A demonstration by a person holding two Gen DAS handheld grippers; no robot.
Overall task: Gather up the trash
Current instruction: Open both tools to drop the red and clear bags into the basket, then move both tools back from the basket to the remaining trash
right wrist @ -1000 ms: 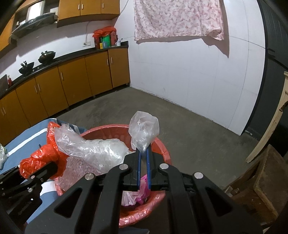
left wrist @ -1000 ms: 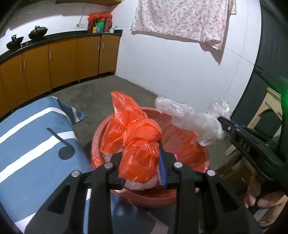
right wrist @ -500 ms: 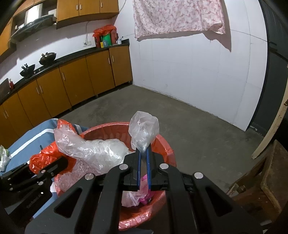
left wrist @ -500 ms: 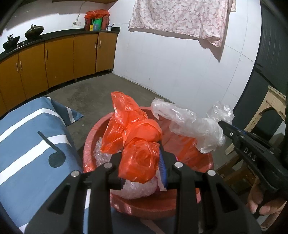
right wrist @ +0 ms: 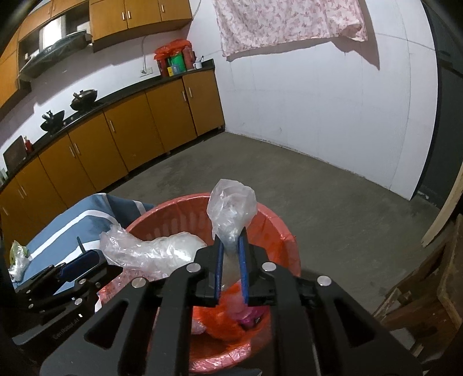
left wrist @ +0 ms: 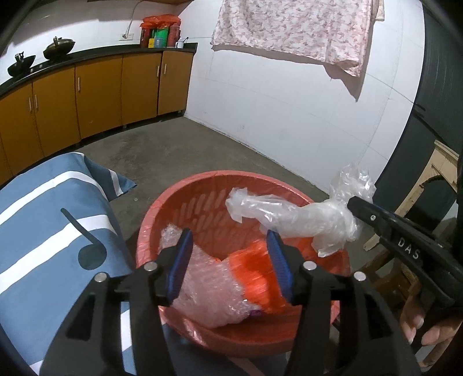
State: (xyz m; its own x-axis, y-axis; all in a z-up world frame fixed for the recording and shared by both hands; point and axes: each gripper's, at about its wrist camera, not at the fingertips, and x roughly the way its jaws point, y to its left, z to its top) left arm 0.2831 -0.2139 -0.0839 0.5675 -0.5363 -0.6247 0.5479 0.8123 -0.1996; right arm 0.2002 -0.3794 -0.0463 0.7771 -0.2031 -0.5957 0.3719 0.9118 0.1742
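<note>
Trash mostly sat in the red basin (left wrist: 162,208) right under both tools. Left tool (left wrist: 228,260) had just been opening its jaws, and they stood wide apart with nothing between them; the orange plastic bag (left wrist: 254,272) lay blurred in the basin just below and past its right finger, next to a wad of pinkish bubble wrap (left wrist: 208,292) below the left finger. Right tool (right wrist: 231,260) had just been opening too, only a little, so its blue pads stood slightly apart with the clear plastic bag (right wrist: 231,208) still between them. Honestly couldn't tell whether the pads still pressed on it, the neck of the bag looked like it sat in the gap. One end of that bag stuck up ahead of the right tool's tips, the longer end trailed off to its left over the basin, toward the left tool. In the left wrist view the same bag hung over the basin's right rim from the right tool's tip, with a hand (left wrist: 425,324) on the handle low in the corner. A blue striped cloth (left wrist: 43,231) lay to the left of the left tool, touching the basin's side. Kitchen cabinets (right wrist: 115,133) ran along the far wall and a floral cloth (right wrist: 289,23) hung up high.
</note>
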